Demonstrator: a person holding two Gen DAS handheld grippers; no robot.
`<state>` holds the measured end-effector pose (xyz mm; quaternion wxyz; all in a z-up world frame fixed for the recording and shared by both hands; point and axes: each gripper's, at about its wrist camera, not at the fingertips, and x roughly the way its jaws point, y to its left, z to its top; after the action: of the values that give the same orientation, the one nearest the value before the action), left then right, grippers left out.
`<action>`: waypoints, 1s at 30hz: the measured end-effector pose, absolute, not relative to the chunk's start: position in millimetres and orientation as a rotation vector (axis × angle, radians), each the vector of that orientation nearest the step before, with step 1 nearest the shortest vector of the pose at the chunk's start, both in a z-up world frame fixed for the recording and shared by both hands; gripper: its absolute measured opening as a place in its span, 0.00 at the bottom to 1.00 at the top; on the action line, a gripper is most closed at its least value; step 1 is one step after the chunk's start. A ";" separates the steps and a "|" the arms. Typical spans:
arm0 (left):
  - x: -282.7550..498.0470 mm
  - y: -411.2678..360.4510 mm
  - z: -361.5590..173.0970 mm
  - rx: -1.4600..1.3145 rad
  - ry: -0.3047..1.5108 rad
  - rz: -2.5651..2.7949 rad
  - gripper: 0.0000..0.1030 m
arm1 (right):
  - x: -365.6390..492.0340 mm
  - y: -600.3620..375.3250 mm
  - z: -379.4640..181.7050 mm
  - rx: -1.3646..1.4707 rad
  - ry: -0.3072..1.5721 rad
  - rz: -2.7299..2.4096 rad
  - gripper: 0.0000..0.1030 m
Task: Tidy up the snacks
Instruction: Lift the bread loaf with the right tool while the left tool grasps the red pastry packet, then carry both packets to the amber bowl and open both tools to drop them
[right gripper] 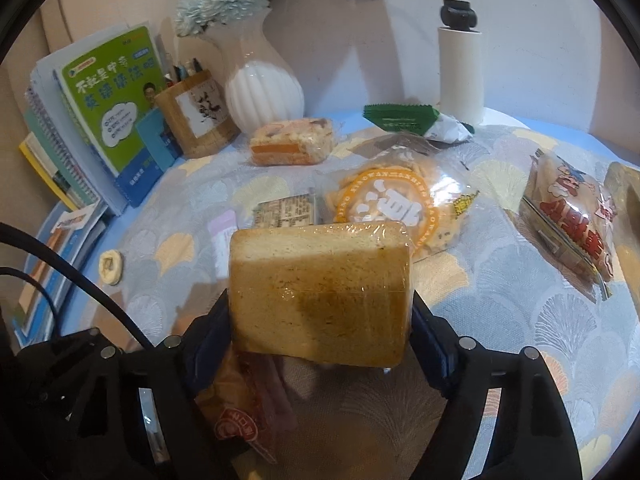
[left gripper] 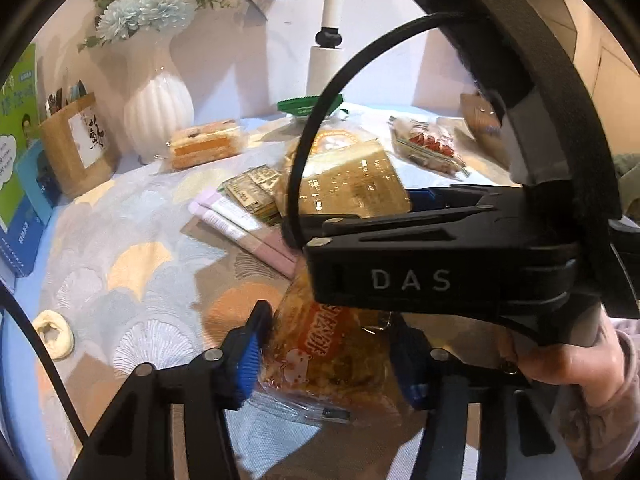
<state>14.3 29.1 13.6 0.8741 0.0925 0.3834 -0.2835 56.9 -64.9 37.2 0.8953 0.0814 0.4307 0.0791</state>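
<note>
My left gripper (left gripper: 330, 360) sits low in the left wrist view, its blue pads (left gripper: 248, 356) pressed on both sides of an orange snack packet (left gripper: 332, 356) with red lettering. That packet lies on the patterned tablecloth (left gripper: 132, 280). My right gripper (right gripper: 320, 336) is shut on a film-wrapped brown bread loaf (right gripper: 320, 292), gripped by its two ends and held above the cloth. In the right wrist view the orange packet (right gripper: 240, 412) shows just under the loaf. The right gripper's black body crosses the left wrist view and hides part of the table.
More snacks lie behind: a layered cake pack (right gripper: 292, 142), a round bag with an orange ring (right gripper: 400, 208), a green packet (right gripper: 400, 118), a red-lettered bag (right gripper: 568, 216), pink sticks (left gripper: 248, 232). A white vase (right gripper: 264, 96), a pen holder (right gripper: 196, 114) and books (right gripper: 108, 104) stand at the back left.
</note>
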 end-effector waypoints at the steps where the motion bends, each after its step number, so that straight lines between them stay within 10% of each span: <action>1: 13.4 28.6 13.9 0.197 0.798 -0.590 0.51 | 56.1 -65.2 37.9 0.169 0.889 0.166 0.77; 19: 9.5 40.4 21.8 0.127 0.746 -0.582 0.49 | 37.5 -181.9 31.1 0.889 0.675 0.298 0.77; 30: 9.2 25.7 38.6 0.138 0.734 -0.500 0.49 | 24.0 -176.0 66.5 0.795 0.635 0.263 0.77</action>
<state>9.2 25.7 38.6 0.9008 0.0665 0.3546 -0.2416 24.0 -176.0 66.5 0.8650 0.3795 0.3032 0.1256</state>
